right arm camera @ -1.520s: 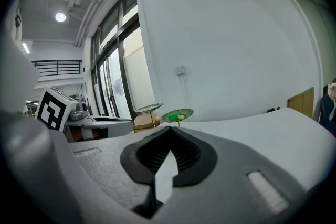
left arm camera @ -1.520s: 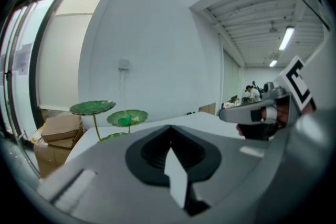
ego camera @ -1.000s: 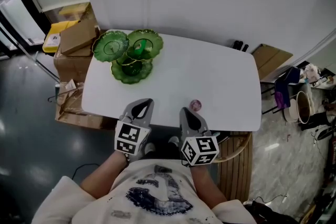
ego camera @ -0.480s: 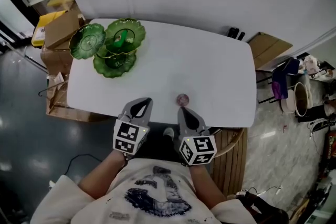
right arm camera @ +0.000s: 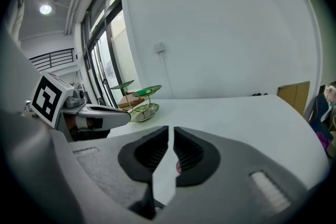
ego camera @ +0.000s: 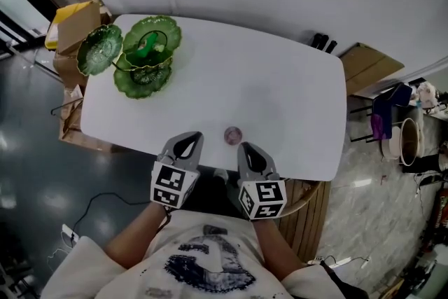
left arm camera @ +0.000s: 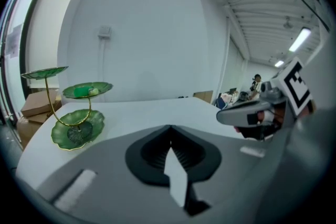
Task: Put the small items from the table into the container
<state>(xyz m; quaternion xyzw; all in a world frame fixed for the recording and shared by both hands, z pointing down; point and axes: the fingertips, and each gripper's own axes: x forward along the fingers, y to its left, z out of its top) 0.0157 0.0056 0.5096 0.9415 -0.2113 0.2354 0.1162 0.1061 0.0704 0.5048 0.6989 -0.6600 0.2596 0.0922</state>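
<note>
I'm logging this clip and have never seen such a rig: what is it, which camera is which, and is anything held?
There is no robot. A person holds hand-held tongs, one pair in each hand. The top-down picture comes from a camera on the person's head. The other two come from cameras riding on each pair, looking along its jaws. On the white table stand a green tiered dish at the far left and a small pink item near the front edge. The left tongs are shut and empty. The right tongs are just starting to open, with nothing between them.
</note>
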